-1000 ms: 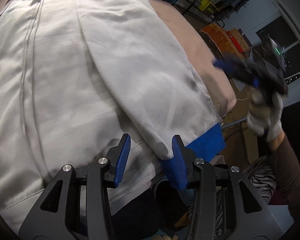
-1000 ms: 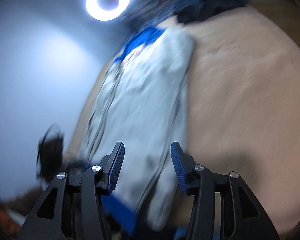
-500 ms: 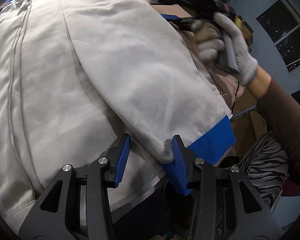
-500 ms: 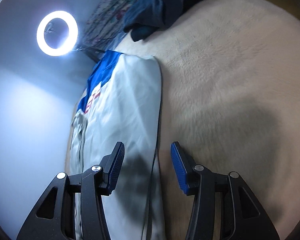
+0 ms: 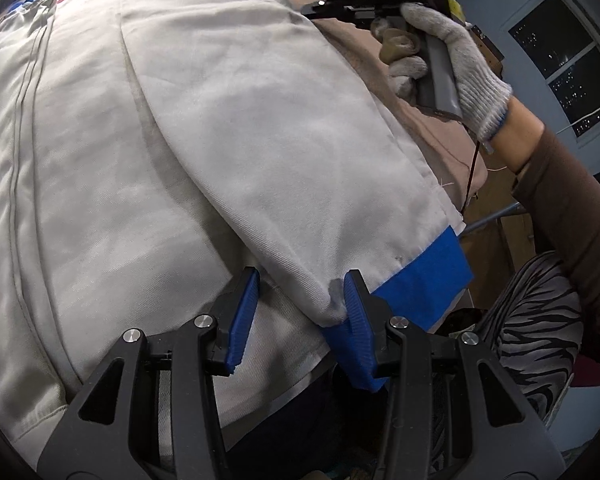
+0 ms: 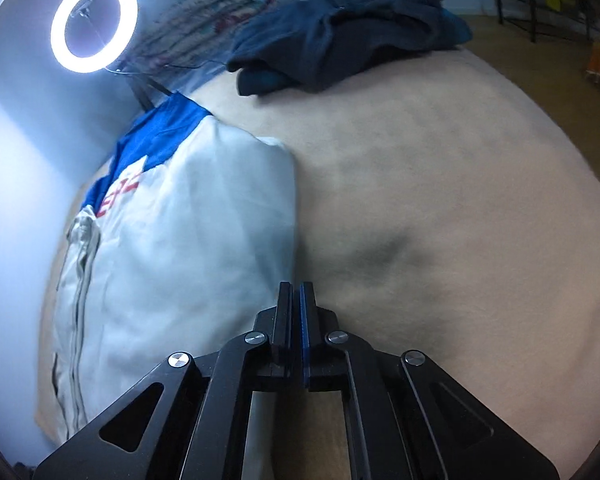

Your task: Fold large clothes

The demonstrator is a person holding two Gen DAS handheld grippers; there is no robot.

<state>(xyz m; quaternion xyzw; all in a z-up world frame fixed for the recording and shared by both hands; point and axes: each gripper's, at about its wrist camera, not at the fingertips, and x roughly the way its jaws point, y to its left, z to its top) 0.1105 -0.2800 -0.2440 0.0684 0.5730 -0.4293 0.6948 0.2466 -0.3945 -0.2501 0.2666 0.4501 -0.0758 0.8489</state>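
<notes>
Gaping L gripper [image 5: 300, 312] over jacket sleeve [image 5: 284, 168]; R gripper [image 6: 296, 300] closed.

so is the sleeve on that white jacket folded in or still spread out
Folded in: the sleeve lies diagonally across the white jacket body, its blue cuff near the hem.

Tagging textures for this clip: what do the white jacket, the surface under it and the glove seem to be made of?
Jacket: thin woven cloth, matte, probably cotton or a blend; a fine diagonal weave and soft creases show.
Bed cover: beige, fuzzy, like fleece or plush; it has a soft nap with no sheen.
Glove: knitted yarn, likely cotton; ribbed loops and a knit cuff show.
</notes>
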